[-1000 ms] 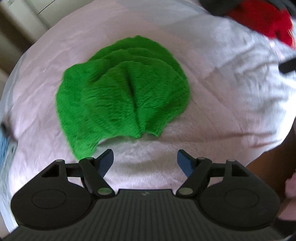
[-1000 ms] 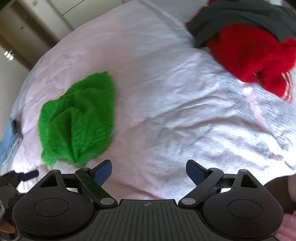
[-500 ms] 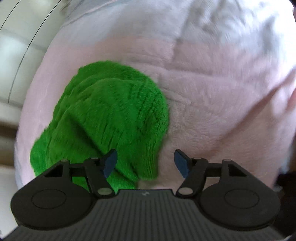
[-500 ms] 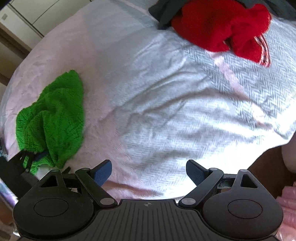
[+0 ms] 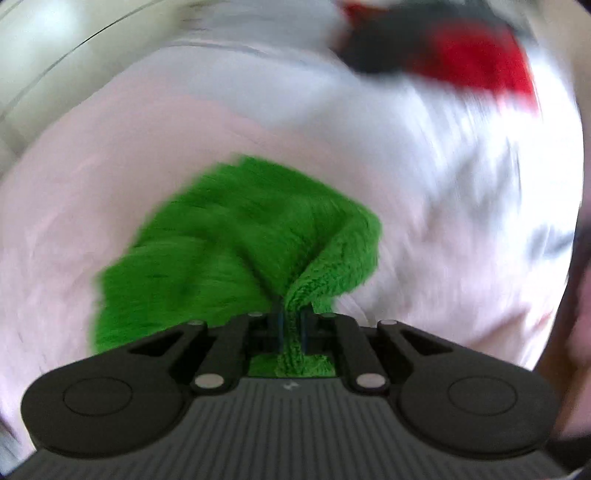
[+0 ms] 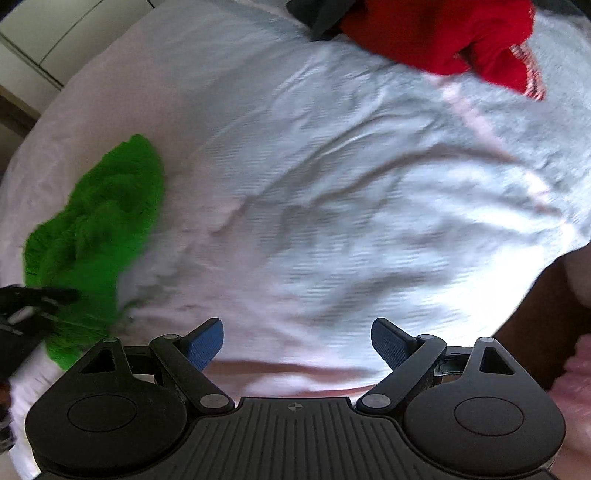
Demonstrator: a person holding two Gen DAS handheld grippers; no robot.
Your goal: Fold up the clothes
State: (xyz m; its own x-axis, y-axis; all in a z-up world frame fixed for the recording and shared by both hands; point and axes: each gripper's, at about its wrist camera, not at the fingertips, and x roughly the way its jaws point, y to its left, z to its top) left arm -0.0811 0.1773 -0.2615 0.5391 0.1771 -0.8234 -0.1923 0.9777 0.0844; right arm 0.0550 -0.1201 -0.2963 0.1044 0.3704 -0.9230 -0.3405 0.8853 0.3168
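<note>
Green knit garment [image 5: 236, 240] stretches away from left gripper [image 5: 291, 328].

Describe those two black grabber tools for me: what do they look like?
Both match. The right gripper is matte black plastic, with a ribbed centre plate bearing a small crosshair mark, two round housings, silver pivot pins and jaws with textured blue pads. The left gripper has the same black body and blue-edged jaws. No cables or sleeves show.

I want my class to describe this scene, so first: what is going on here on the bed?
A person is folding clothes with a handheld claw in each hand. The left claw has just been closing and is now shut on a bunched edge of the green knit garment, which lies on the pale bedcover. The right claw is open over bare bedcover, holding nothing. A red garment on a dark one waits at the far side.
</note>
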